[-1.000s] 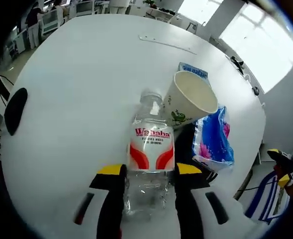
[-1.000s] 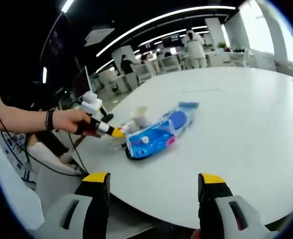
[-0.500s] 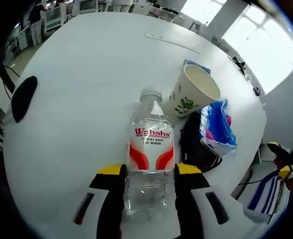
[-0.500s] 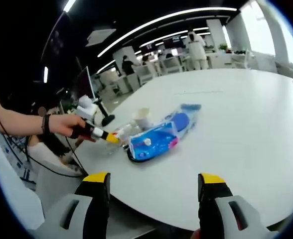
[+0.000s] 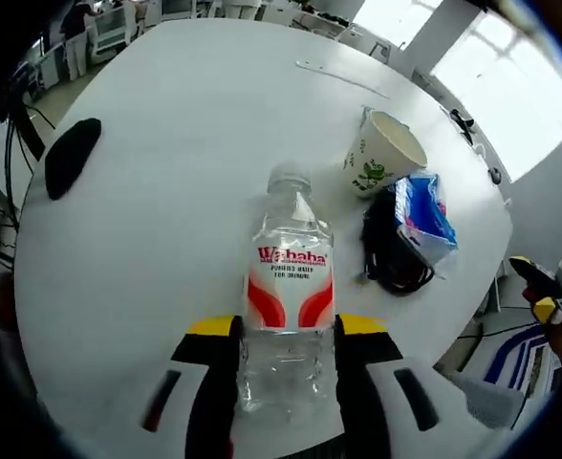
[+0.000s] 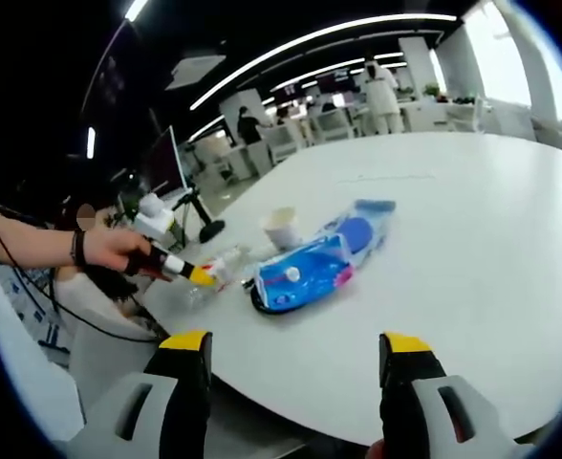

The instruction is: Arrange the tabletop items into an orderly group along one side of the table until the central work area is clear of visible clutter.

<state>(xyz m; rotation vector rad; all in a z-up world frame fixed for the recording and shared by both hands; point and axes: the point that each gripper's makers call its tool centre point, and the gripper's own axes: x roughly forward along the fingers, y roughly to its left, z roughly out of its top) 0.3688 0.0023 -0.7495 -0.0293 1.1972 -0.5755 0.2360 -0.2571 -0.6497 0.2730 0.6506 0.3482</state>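
Observation:
A clear water bottle (image 5: pixel 288 277) with a red and white label lies lengthwise between the jaws of my left gripper (image 5: pixel 288 332), which is shut on it above the white table (image 5: pixel 185 105). Beyond it to the right stand a paper cup (image 5: pixel 383 153), a blue packet (image 5: pixel 424 212) and a black cable bundle (image 5: pixel 388 256). In the right gripper view my right gripper (image 6: pixel 295 349) is open with nothing between its jaws, off the table's near edge. There the left gripper (image 6: pixel 178 268), held by a hand, carries the bottle (image 6: pixel 216 272) left of the cup (image 6: pixel 283 228) and blue packets (image 6: pixel 305 275).
A black oval object (image 5: pixel 71 158) lies near the table's left edge. A thin white strip (image 5: pixel 343 81) lies far across the table. In the right gripper view, desks, chairs and people fill the background beyond the table (image 6: pixel 491 210).
The left gripper, still holding the bottle, has drawn back from the cup and packets, so a gap has opened between them. The right gripper has barely moved.

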